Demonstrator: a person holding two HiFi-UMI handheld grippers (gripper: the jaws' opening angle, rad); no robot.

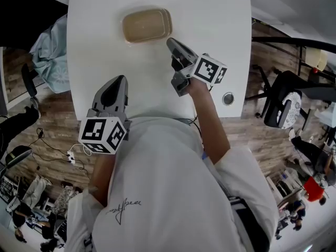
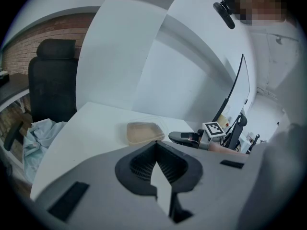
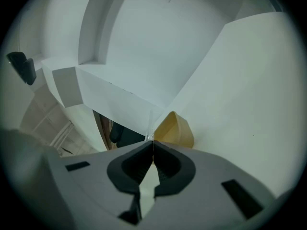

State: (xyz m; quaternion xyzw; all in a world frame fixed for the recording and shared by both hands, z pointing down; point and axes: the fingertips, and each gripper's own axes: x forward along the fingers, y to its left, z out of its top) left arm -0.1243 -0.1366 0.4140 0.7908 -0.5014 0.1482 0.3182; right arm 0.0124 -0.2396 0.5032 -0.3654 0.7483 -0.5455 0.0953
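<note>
On the far middle of the white desk (image 1: 105, 46) lies a shallow tan container (image 1: 147, 25) with rounded corners and a clear lid, flat and upright. Just at its right-hand corner sits the right gripper (image 1: 172, 42), slanting in from the right. Its fingers (image 3: 165, 164) are pressed together, with nothing of size between them. In the right gripper view the tips meet right at the container's (image 3: 175, 128) clear rim. Whether they nip that rim or only touch it I cannot tell.

Nearer the person, the left gripper (image 1: 117, 84) hangs over the desk's front half, well apart from the container and pointing up the desk toward it. Its fingers (image 2: 170, 166) are closed too, tip to tip, and they hold nothing. The left gripper view looks along them at the container (image 2: 143, 132), with the right gripper (image 2: 184, 138) just beside it.

A small round metal disc (image 1: 228, 98) is set into the desk near its right front corner. A pale blue cloth (image 1: 50, 51) is heaped beside the desk's left edge, next to a black chair (image 2: 53, 80). Below it, a white cable (image 1: 71, 156) trails on the wooden floor (image 1: 47, 130).
</note>
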